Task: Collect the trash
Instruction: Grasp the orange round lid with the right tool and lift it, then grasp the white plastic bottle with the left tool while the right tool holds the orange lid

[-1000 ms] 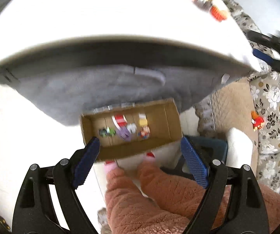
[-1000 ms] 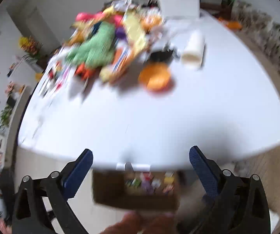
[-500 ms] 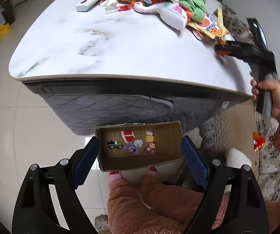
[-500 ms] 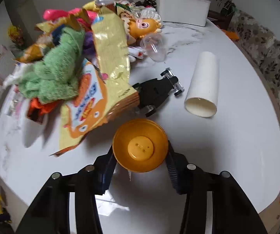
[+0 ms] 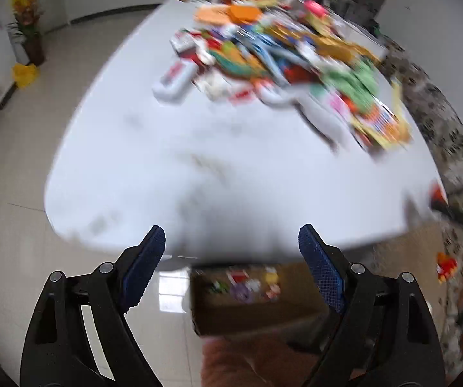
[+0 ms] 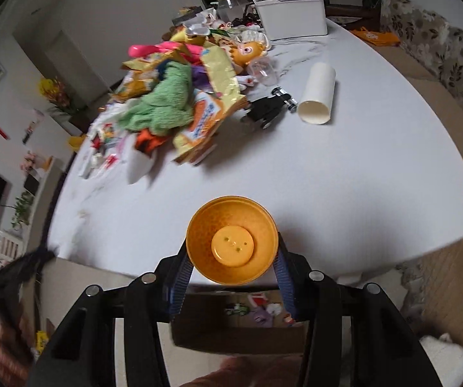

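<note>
An orange plastic bowl [image 6: 232, 245] is pinched at its two opposite sides by the right tool [image 6: 231, 272], above the near edge of the white surface [image 6: 376, 177] and over a cardboard box [image 6: 238, 332] that stands on the floor below. The bowl is judged to be light, stiff and smooth, so it may slip; the rim is the good place for the hold. The left tool [image 5: 231, 267] is spread and holds nothing. On the far part of the surface, soft green cloth [image 6: 167, 103], shiny wrappers and a white paper cup [image 6: 318, 95] are seen.
</note>
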Tool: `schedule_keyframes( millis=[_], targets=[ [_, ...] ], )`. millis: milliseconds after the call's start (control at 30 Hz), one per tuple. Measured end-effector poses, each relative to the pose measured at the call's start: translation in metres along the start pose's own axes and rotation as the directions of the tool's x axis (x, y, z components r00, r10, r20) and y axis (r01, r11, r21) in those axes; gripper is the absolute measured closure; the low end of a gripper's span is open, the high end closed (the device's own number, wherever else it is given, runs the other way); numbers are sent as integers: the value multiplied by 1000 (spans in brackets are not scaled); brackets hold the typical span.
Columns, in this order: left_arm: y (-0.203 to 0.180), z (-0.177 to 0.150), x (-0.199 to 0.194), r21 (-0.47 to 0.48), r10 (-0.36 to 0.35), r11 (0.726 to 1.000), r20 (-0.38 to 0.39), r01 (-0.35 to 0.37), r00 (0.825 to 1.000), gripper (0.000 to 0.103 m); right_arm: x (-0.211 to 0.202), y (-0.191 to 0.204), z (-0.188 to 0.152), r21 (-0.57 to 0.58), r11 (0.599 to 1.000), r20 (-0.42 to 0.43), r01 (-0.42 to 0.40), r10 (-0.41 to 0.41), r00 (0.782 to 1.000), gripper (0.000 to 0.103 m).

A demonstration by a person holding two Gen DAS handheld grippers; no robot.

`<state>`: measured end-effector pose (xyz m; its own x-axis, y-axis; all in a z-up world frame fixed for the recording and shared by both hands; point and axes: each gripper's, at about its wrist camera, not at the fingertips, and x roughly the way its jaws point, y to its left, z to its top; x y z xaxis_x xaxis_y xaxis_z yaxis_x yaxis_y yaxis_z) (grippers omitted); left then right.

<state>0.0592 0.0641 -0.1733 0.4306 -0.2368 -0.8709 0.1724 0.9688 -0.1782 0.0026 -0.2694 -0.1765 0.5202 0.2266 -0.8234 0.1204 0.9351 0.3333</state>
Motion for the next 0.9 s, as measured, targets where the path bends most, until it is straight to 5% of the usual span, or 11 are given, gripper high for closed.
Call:
schedule_keyframes(
  millis=[333, 567, 633, 700, 733, 900],
  targets=[
    [49, 107, 67, 0, 127, 992, -13, -127, 992, 20, -48, 26, -17, 30, 998, 56, -50, 48, 997, 56],
    [57, 147, 114, 13, 117, 993, -77, -116, 990, 21, -62, 40, -33, 47, 998, 57, -51, 48, 997, 56],
    [57, 154, 120, 32, 131, 991, -66, -129, 989, 27, -66, 44, -37, 45, 998, 57, -43, 40, 998, 56],
    [56, 158, 121, 58, 155, 987, -56, -151, 986, 54, -67, 47, -40, 38, 999, 54, -32, 30, 998, 55],
    [55, 161, 120, 71, 149, 987, -55, -145, 987, 58, -67, 48, -41, 37, 999, 53, -31, 29, 998, 55],
    [67, 164, 111, 23, 64, 998, -66, -62, 996, 60, -66, 52, -42, 35, 999, 52, -39, 37, 998, 55]
  ],
)
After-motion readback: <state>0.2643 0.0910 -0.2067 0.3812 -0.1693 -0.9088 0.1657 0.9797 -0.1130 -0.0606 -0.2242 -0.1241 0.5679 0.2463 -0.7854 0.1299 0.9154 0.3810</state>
